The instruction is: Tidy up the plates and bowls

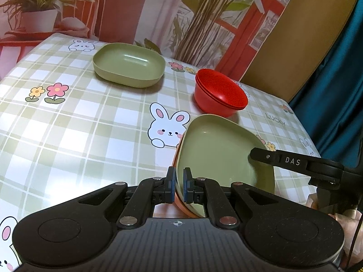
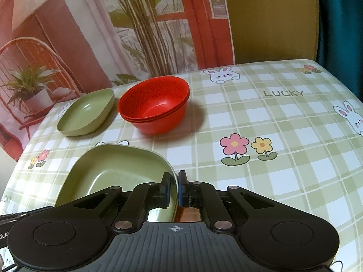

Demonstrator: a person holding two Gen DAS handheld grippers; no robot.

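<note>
While both grippers sit low over the near end of the checked tablecloth point(image 2: 272, 122), they share one green plate point(image 1: 217, 149), which lies nested in an orange one point(image 1: 179, 195) showing only as a thin edge beneath it. The left gripper point(image 1: 179, 184) has its jaws closed tight on the near-left rim of the pair, blue pads pressing both sides. The right gripper point(image 2: 174, 189) straddles the right rim of the same green plate with its jaws almost closed; a sliver of gap shows at the pads, so I cannot tell if it truly grips. The plate is a rounded rectangle, tilted, one corner pointing away toward the stack of red bowls point(image 2: 156, 111) just beyond it. Farther back and left, well apart, a second green plate point(image 1: 129, 64) rests flat, its long axis running across the table.
</note>
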